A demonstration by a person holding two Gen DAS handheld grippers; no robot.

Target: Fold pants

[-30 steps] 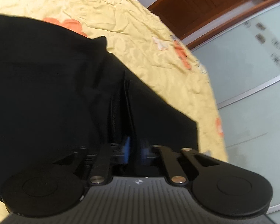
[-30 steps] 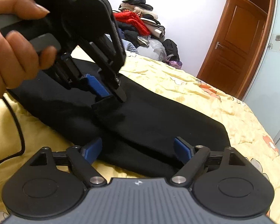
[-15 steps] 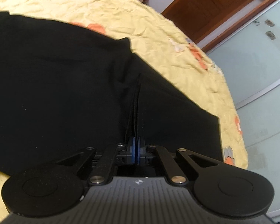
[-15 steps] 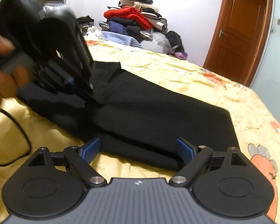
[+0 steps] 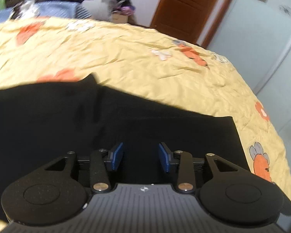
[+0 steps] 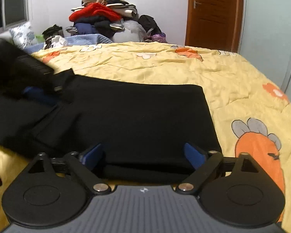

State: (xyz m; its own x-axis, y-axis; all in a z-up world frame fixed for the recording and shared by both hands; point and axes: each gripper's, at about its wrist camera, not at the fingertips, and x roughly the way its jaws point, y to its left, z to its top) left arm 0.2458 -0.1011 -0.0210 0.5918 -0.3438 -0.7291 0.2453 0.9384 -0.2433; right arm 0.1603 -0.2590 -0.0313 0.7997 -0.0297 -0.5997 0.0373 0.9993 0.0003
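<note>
Lying flat, pants (image 6: 141, 116) long axis left-right.

Matt black cloth pants (image 6: 141, 116) on bed w/ creased yellow printed cotton-look sheet (image 6: 232, 81). Left claw (image 5: 141, 156) & right claw (image 6: 143, 153): grainy matt black plastic, blue rubbery pads (image 5: 117, 156), shiny metal pivots. Glossy brown wood door (image 6: 213, 13).

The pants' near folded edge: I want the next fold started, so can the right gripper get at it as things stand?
Probably yes. The right gripper, its jaws opening with nothing pinched, sits just over the near edge of the pants; the left gripper is off to one side.
</note>
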